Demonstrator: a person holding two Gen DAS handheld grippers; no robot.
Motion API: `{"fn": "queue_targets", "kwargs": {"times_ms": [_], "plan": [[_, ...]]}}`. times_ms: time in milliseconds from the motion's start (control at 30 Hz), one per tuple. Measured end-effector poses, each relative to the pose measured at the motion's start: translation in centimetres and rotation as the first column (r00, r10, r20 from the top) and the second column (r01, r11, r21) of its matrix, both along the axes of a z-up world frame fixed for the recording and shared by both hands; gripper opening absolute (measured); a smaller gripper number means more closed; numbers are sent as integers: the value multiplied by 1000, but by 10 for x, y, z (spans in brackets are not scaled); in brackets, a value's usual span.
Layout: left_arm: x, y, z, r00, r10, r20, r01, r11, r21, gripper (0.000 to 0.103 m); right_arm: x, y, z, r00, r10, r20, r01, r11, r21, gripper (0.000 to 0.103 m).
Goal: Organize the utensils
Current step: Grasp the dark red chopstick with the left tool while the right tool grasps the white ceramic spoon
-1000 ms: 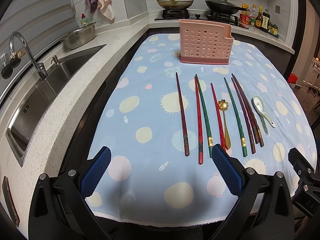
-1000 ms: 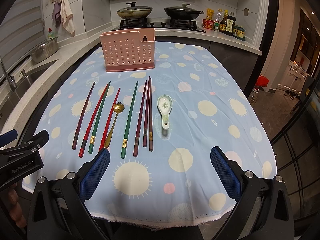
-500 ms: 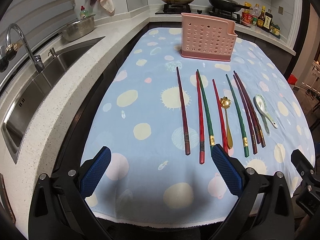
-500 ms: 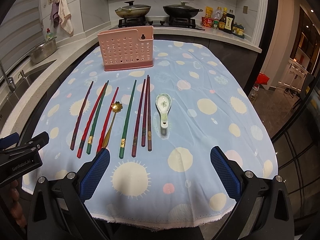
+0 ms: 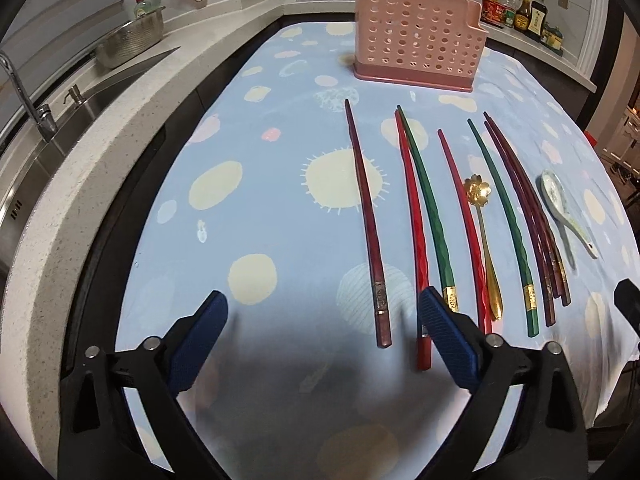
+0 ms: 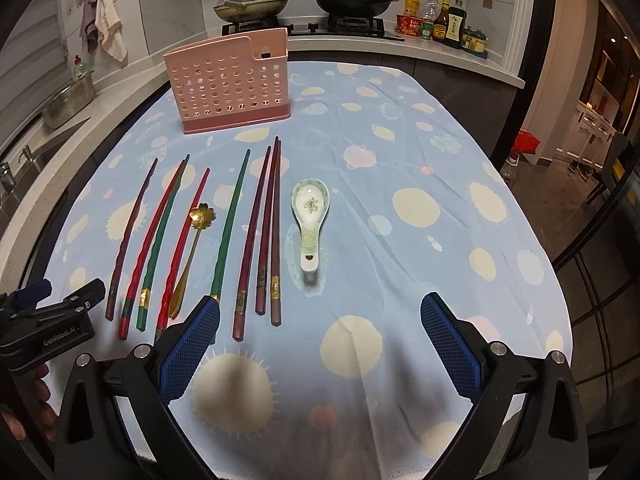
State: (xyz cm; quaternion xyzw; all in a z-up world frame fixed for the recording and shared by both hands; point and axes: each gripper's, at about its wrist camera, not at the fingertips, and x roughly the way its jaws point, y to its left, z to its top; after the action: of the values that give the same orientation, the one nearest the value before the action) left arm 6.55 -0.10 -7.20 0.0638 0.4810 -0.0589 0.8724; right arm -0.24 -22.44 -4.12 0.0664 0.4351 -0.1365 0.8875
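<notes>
Left wrist view | left claw (image 5: 320,322) closing, nothing between pads, above dark-red chopstick (image 5: 370,236) on surface (image 5: 248,168) | right claw (image 6: 320,332) wide, empty | pink holder (image 5: 418,54) beyond | risk: pinching tablecloth, nudging neighbouring red chopstick (image 5: 414,240).

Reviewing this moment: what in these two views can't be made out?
- Inside of the pink holder: both views show only its perforated wall, so its contents can't be told.
- Near end of one green chopstick: right view, behind the right gripper's finger.
- Bottle labels: too small to read.
- Sink: left view, cut off by the edge.
</notes>
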Motion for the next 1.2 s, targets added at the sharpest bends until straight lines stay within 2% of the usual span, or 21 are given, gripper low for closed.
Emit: {"fn": "queue_targets", "kwargs": {"times_ms": [33,100,200,300,467,533,767,1067,1200], "plan": [[3,-1,-4,1000,-9,-16,9,1000,-3,74,4,-3,-1,1000,-6,1,6,1000,2,96],[9,-1,-12,998,-19,-55,18,1000,-22,65,11,-7,-2,1000,-13,4,13,1000,8,96],[12,0,-17,998,-20,-67,18,999,-33,61,21,-11,-6,1000,-12,6,12,1000,3,95],[10,-3,-17,998,-40,-55,39,999,-29,52,32,-15,-11,1000,-6,-1,6,1000,14,87],[10,-7,-14,996,-72,-60,69,996,-54,25,46,-17,-18,1000,6,-15,-6,999,33,71],[10,-8,-13,994,-87,-68,82,994,-73,9,51,-18,-20,1000,11,-18,-10,999,46,65],[7,-11,-14,990,-117,-76,109,989,-98,7,63,-29,-29,999,-1,-36,6,992,126,35],[9,-12,-15,990,-121,-71,114,989,-96,7,73,-41,-41,998,-21,-59,29,989,143,18],[9,-12,-16,990,-119,-70,111,989,-100,7,73,-40,-48,998,-15,-67,25,989,142,14]]}}
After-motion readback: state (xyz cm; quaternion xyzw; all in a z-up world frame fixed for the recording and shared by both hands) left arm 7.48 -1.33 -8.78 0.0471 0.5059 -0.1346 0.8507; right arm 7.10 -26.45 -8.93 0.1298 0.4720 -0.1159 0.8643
